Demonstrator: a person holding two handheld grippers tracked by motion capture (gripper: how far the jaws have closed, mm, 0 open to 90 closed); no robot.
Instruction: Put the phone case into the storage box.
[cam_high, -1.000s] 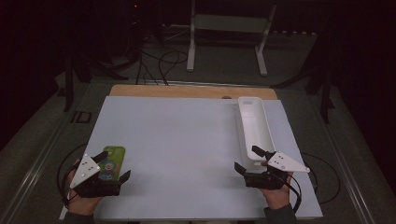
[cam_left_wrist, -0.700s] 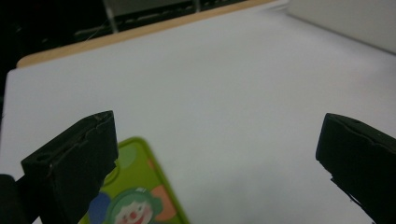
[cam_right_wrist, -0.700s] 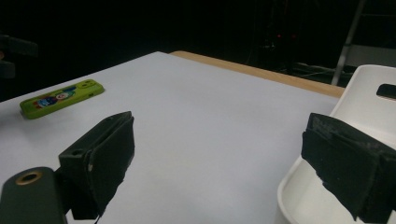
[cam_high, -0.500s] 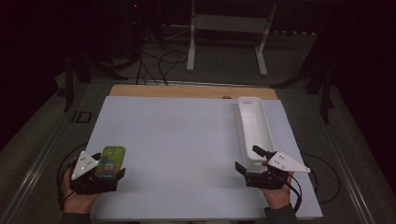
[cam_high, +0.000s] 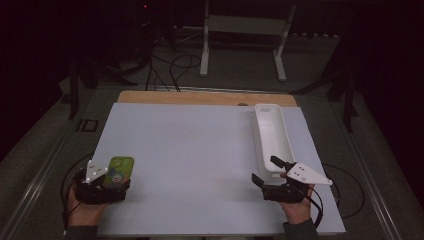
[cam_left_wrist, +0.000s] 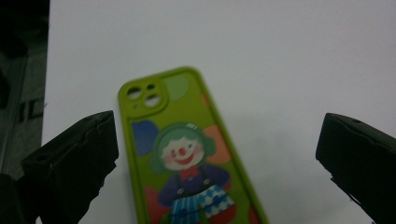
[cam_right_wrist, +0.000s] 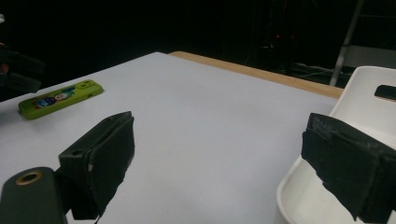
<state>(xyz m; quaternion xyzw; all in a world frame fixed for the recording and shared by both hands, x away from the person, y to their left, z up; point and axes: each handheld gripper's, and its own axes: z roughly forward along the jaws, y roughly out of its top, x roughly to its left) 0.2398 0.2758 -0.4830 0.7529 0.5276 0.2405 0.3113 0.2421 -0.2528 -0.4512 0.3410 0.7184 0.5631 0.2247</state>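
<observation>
A lime-green phone case with a clown picture lies flat on the white table top, camera cut-outs at its far end. My left gripper is open, and the case's near part lies between the jaws without touching them. From above, the left gripper sits at the case's near end. My right gripper is open at the near end of a long white tray. In the right gripper view, the right gripper holds nothing, and its right jaw hangs over the tray's near rim.
The tray runs front to back along the table's right side and looks empty. A wooden strip borders the far edge. Beyond it are a metal stand and floor cables. The phone case lies far left in the right gripper view.
My left gripper has drawn slightly back and to the left. The phone case stays flat on the table. The right gripper has not moved.
</observation>
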